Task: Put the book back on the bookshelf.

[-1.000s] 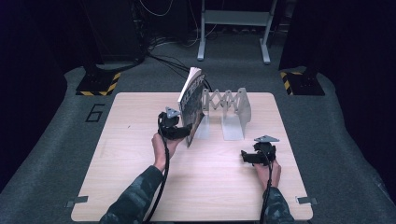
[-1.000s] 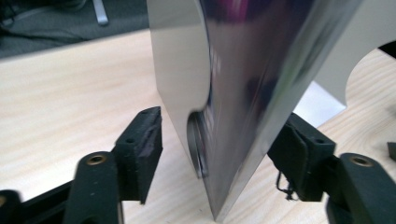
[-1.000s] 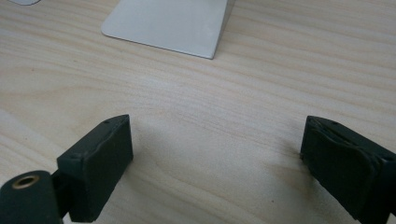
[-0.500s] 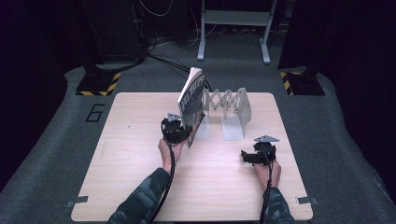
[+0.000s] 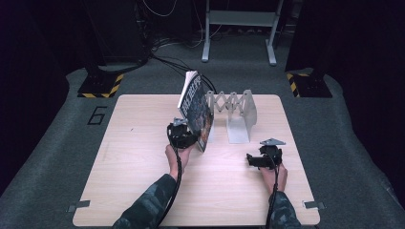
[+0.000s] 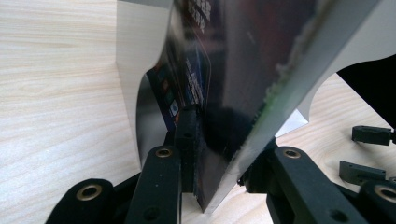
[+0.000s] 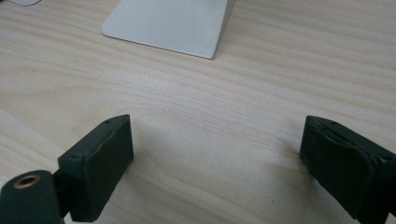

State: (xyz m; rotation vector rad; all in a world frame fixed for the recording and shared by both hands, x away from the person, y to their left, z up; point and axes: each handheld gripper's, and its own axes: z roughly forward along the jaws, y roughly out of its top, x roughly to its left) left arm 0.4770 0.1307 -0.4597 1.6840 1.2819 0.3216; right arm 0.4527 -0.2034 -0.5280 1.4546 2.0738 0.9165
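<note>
Clamping a tilted magazine [image 5: 196,107] beside the bookend [image 5: 237,110], the left gripper [image 5: 187,138] blurs cover lettering; right gripper [image 5: 254,160] gapes.

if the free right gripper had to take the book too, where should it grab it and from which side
Probably the book's near edge, higher up than where the left gripper is shut on its lower corner. The book stands tilted against the left plate of the expanding bookend, so that edge faces the person with nothing in front. The right gripper, open over the table, would come from the person's side, jaws either side of the covers.

One book [image 5: 196,107], one rack [image 5: 234,112] (two grippers)
</note>
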